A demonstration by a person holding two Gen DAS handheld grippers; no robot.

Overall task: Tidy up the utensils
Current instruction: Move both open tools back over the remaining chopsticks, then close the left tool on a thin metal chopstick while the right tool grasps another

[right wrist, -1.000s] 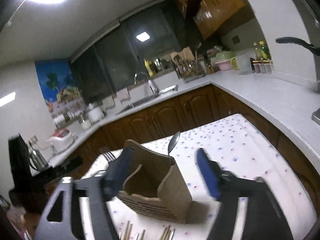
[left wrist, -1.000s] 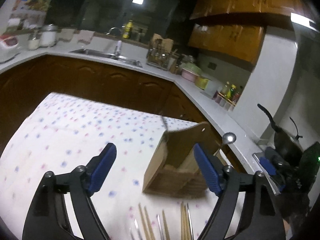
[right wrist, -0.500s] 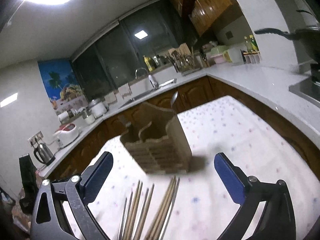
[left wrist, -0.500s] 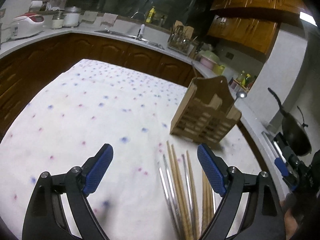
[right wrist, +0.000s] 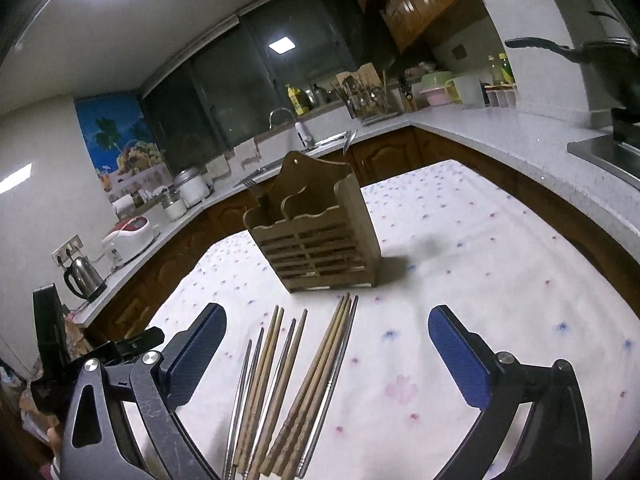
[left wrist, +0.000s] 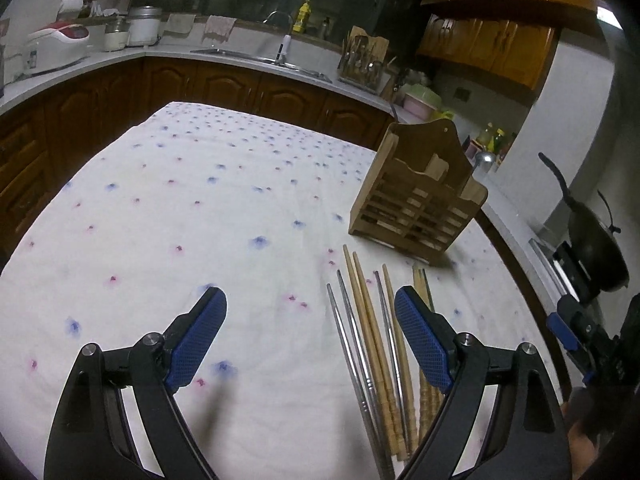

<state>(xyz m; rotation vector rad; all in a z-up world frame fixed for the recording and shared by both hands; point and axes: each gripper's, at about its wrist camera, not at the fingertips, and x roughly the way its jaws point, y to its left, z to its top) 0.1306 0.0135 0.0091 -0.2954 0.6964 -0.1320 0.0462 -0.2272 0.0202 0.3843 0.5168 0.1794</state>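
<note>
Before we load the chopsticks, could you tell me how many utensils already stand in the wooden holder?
2: a fork at the left end of the wooden holder, a spoon at its right; others may be hidden inside.

Your left gripper (left wrist: 310, 312): two black angular arms, each ending in a blue pad (left wrist: 198, 338) with a fine cross-hatched texture; round silver pivot screws (left wrist: 147, 338) sit at the joints. Your right gripper (right wrist: 326, 332): same build, black frame scuffed with pale scratches, darker blue textured pads (right wrist: 460, 362), silver screw heads (right wrist: 503, 357) at each pivot. Triangular cut-outs lighten the arm frames. In the left wrist view, your right gripper's blue and black body shows at the right edge.
</note>
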